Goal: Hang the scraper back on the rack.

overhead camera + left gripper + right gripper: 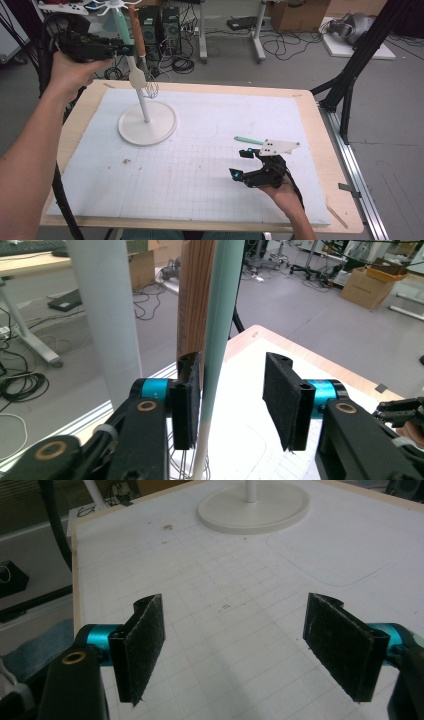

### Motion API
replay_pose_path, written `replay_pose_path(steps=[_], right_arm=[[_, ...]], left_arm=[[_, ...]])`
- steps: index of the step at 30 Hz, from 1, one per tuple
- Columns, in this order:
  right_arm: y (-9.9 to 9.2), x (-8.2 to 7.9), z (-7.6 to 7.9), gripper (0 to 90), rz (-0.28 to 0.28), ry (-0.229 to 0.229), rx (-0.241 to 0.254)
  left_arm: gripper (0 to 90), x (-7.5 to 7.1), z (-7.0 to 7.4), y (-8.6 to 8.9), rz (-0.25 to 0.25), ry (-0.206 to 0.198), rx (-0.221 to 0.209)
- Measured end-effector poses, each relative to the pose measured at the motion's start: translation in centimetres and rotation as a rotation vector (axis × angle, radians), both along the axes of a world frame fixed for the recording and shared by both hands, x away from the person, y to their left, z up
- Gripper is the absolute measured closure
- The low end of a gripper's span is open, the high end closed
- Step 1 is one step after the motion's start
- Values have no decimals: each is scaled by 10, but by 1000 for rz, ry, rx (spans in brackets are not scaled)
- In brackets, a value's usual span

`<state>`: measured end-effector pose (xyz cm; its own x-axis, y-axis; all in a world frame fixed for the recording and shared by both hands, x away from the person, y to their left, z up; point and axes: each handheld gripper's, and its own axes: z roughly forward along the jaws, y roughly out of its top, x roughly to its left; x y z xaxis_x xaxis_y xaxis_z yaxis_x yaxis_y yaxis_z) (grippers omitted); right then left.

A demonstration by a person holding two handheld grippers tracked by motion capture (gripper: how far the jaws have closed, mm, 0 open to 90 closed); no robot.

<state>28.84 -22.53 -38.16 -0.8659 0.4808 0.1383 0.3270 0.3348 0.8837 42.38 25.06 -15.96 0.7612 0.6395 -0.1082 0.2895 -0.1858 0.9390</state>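
At lower right my right tool point(246, 164) rests on the counter point(200, 165), jaws wide apart and holding nothing. At upper left my left tool point(122, 49) stands partly open around the mint-handled spatula point(126, 37), which hangs on the white rack point(147, 122) beside the wooden-handled whisk point(142, 55); one pad touches it.

Black claw point(245, 650) with felt-like pads point(145, 645) and teal collars point(100, 635).

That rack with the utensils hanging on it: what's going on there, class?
A person's left gripper is up at the white rack, jaws open around a mint-handled utensil hanging beside a wooden-handled whisk. The right gripper rests open over the mat, holding nothing. Another mint utensil lies just beyond it.
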Motion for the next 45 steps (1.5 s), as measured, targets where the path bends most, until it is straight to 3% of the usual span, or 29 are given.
replay_pose_path(steps=[11,17,39,45], right_arm=[[-4,0,1,231,-16,-7,6],[-6,-1,2,227,-32,-21,12],[-10,2,2,213,-50,-6,22],[-10,1,3,212,-54,-23,16]], left_arm=[[491,-12,-4,7,28,-10,20],[459,-22,-7,15,41,-17,11],[361,-50,-26,19,14,-26,19],[336,-56,-30,17,7,-28,29]])
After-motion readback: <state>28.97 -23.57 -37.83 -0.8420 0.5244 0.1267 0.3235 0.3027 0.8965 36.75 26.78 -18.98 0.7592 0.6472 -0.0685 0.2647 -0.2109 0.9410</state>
